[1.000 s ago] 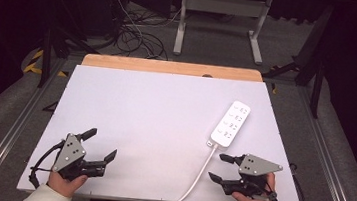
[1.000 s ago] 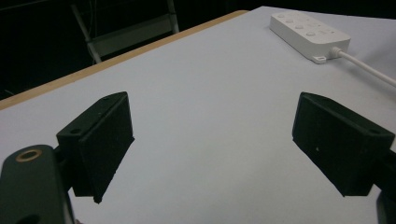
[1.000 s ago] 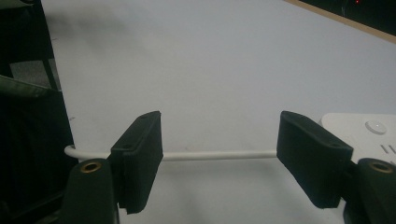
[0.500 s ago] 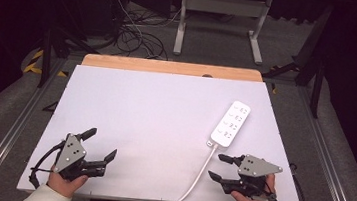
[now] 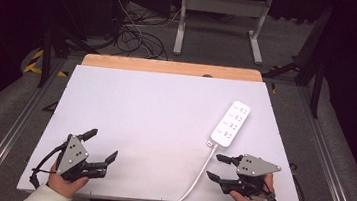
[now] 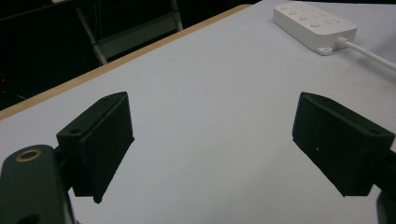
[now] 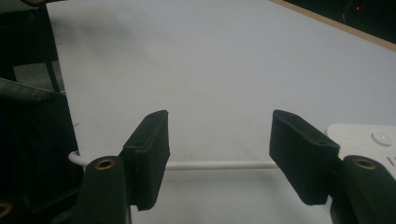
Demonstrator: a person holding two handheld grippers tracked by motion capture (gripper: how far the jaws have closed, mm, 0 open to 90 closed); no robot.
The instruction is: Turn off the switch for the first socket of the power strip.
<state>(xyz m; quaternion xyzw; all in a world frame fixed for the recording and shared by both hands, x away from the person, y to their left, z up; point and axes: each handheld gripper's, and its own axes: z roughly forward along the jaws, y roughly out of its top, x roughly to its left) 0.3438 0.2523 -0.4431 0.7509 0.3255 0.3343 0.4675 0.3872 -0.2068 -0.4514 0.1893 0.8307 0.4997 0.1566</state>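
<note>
Lying near the spread right tongs (image 5: 218,167), the power strip (image 5: 231,123) trails its cord (image 5: 197,180); left tongs (image 5: 101,145) spread.

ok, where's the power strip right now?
High view: the power strip lies flat on the right half of the white table, just beyond the right gripper, its white cable running back to the near edge.

The person wears white sleeves (image 5: 48,198) and holds 2 black tongs, each topped by a grey 3-cornered plate (image 5: 72,153) dotted with small dark holes. A black cable (image 5: 41,165) trails from the left tongs (image 5: 102,146). The right tongs (image 5: 216,167) have blocky matte-black jaws and brass-ringed screw holes (image 7: 104,164).
</note>
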